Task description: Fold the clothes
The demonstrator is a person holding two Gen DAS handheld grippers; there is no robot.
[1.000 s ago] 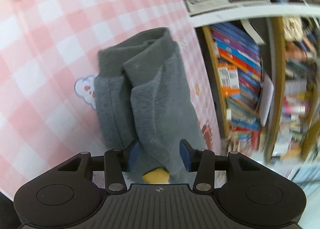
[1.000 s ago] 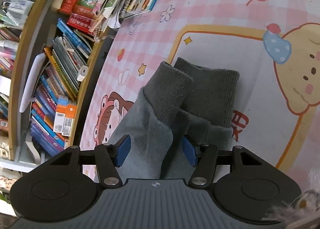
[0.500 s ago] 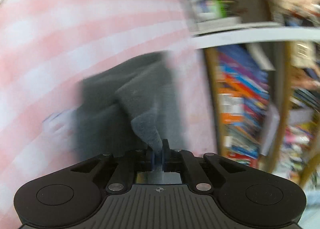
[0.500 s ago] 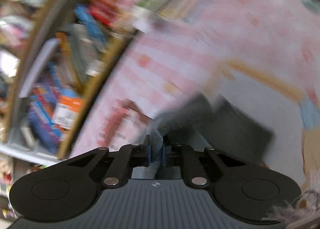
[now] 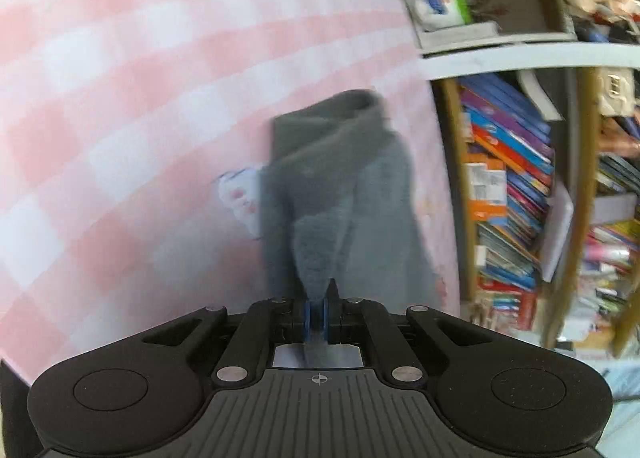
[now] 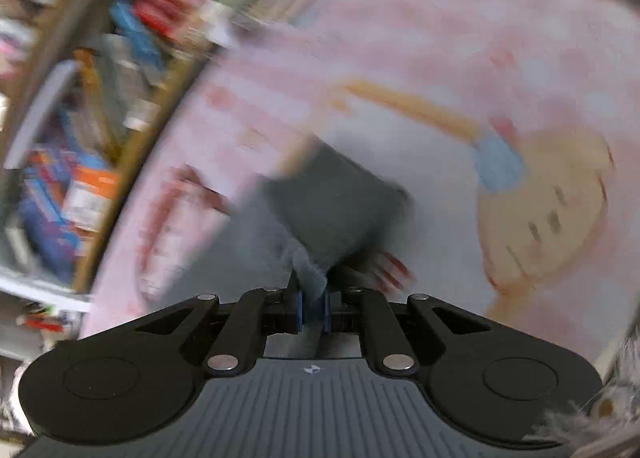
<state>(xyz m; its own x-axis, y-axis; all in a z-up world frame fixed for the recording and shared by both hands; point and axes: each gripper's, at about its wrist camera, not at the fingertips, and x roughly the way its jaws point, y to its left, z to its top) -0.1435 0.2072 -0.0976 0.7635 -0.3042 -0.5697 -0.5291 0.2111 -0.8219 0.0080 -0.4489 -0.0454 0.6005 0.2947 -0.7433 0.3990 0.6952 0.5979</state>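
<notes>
A grey fleece garment [image 5: 340, 186] lies folded on a pink checked cloth [image 5: 120, 98], its ribbed end farthest from me. My left gripper [image 5: 316, 310] is shut on a pinched ridge of its near edge, which rises into the blue pads. In the blurred right wrist view the same grey garment [image 6: 336, 202] hangs from my right gripper [image 6: 312, 308], which is shut on a fold of it above a pink mat [image 6: 440, 58] printed with a cartoon figure. Both pinched parts are lifted off the surface.
A wooden bookshelf [image 5: 516, 186] packed with colourful books stands just past the cloth's right edge; it shows as a blurred bookshelf [image 6: 80, 138] at the left in the right wrist view. A white shelf board [image 5: 520, 58] carries clutter above. Fluffy material [image 6: 592, 426] sits at the lower right.
Both grippers went from open around the garment to shut on it, then rose, pulling the pinched grey fabric up. The right wrist view swings fast and blurs.
</notes>
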